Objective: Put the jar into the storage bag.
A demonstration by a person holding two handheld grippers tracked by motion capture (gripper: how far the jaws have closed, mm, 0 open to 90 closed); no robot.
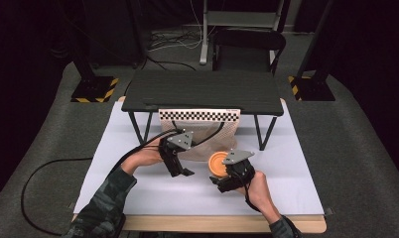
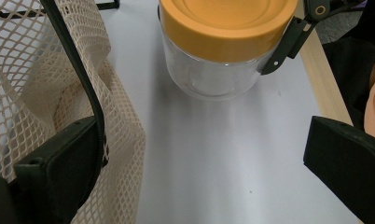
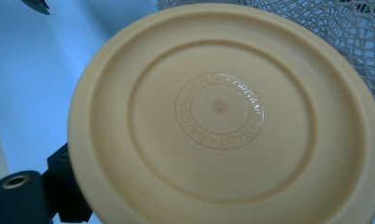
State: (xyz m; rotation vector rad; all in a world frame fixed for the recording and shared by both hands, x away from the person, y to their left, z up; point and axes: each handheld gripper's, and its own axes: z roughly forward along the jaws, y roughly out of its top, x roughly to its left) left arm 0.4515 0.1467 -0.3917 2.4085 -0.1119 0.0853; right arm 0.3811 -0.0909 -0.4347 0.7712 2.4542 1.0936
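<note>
A clear glass jar (image 2: 213,77) with an orange lid (image 1: 217,162) stands on the white sheet, and my right gripper (image 1: 222,177) is shut on it from the near side. The lid (image 3: 218,112) is very close in the right gripper view, with one black finger (image 3: 64,184) at its lower left. My left gripper (image 1: 180,172) is open beside the jar's left, its jaws (image 2: 199,140) wide apart. A cream mesh bag (image 1: 207,135) hangs behind both grippers. The mesh (image 2: 31,70) and its black drawstring (image 2: 78,70) lie against the left jaw.
A low black stand (image 1: 202,91) spans the back of the white sheet (image 1: 138,188), with the bag hung under a checkered strip (image 1: 200,115). The wooden table edge (image 2: 318,70) runs close past the jar. Cables trail off to the left (image 1: 48,166).
</note>
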